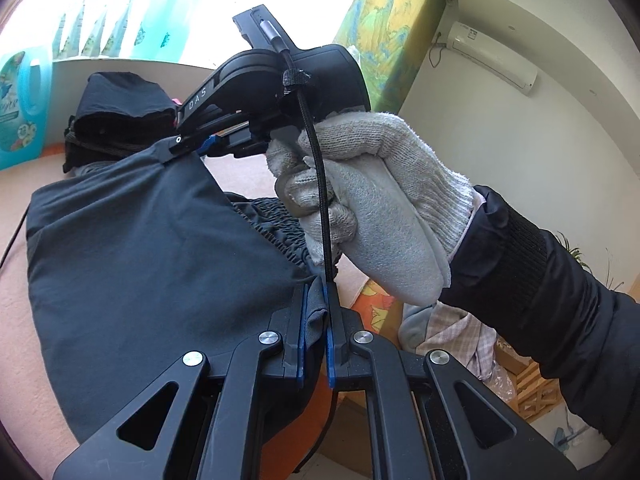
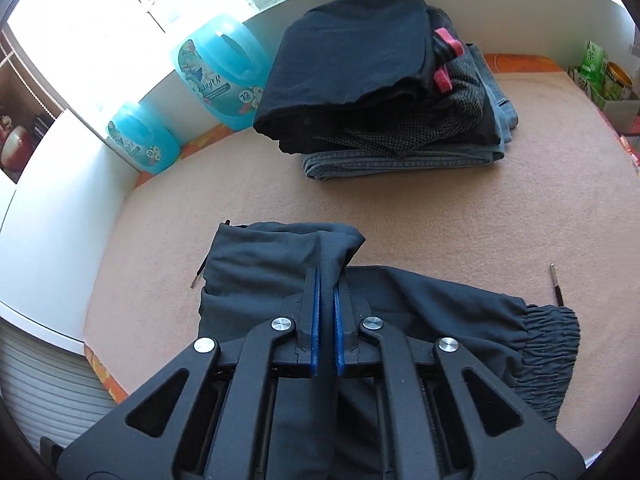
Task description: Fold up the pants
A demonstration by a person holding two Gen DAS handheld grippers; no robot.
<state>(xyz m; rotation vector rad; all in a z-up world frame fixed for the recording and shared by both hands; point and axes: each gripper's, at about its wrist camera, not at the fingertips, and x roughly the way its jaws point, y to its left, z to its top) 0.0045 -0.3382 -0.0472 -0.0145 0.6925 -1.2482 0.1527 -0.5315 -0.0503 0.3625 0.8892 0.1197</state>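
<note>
**Both grippers pinch the dark pants, mid-fold**

The left gripper (image 1: 316, 312) has its jaws clenched on a fabric edge near the elastic waistband, lifting it clear. The right gripper (image 2: 327, 300) grips another fold of the pants (image 2: 420, 296), apparently carrying it over. Behind, a folded stack (image 2: 380, 92) waits on the surface (image 2: 240, 184).

Both wrist views closely share the pants (image 1: 140, 232) (image 2: 280, 264).

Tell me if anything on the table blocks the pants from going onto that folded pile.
Nothing visible does. Both grippers, left and right, already pinch the pants, and bare tablecloth lies between them and the pile; the detergent jugs stand off to the side.
</note>
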